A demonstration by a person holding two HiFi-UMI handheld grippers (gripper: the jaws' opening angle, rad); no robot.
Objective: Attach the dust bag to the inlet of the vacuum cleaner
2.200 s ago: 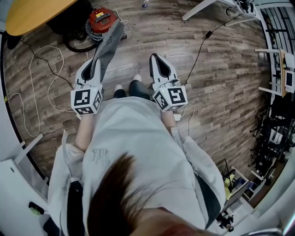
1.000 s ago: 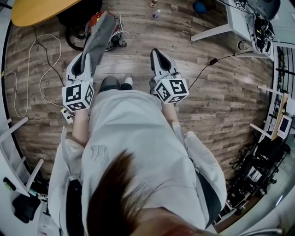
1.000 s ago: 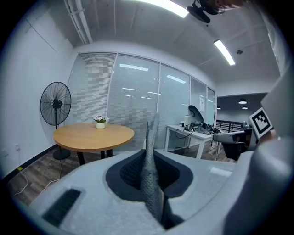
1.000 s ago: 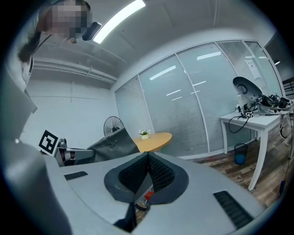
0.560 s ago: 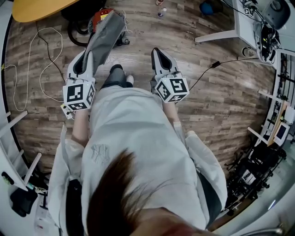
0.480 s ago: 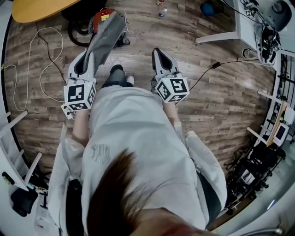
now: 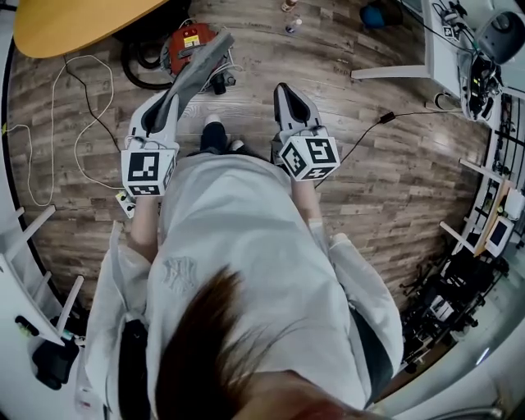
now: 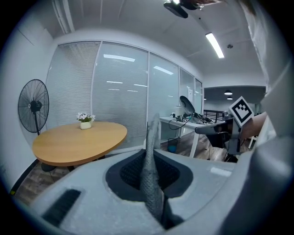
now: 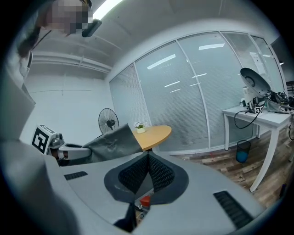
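We judge ourselves mid-approach: our left gripper [image 7: 166,105] clenches the flat grey fabric dust bag [image 7: 199,67], which juts toward the small red vacuum cleaner [image 7: 189,38] on the floor [image 7: 394,172]; our right gripper [image 7: 284,92] is closed, empty. Next we must align the bag's opening with the inlet.

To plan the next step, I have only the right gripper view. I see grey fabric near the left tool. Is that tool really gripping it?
Observer: Yes. In the left gripper view the jaws of the left tool are closed on the dust bag, which stands up between them.
Operator: Where is the vacuum cleaner?
Observer: In the head view the red vacuum cleaner sits on the wood floor ahead of the left tool, beside the round table.
Operator: Does the bag reach it?
Observer: From above, the dust bag's far end overlaps the vacuum cleaner's side. I cannot tell whether they touch.
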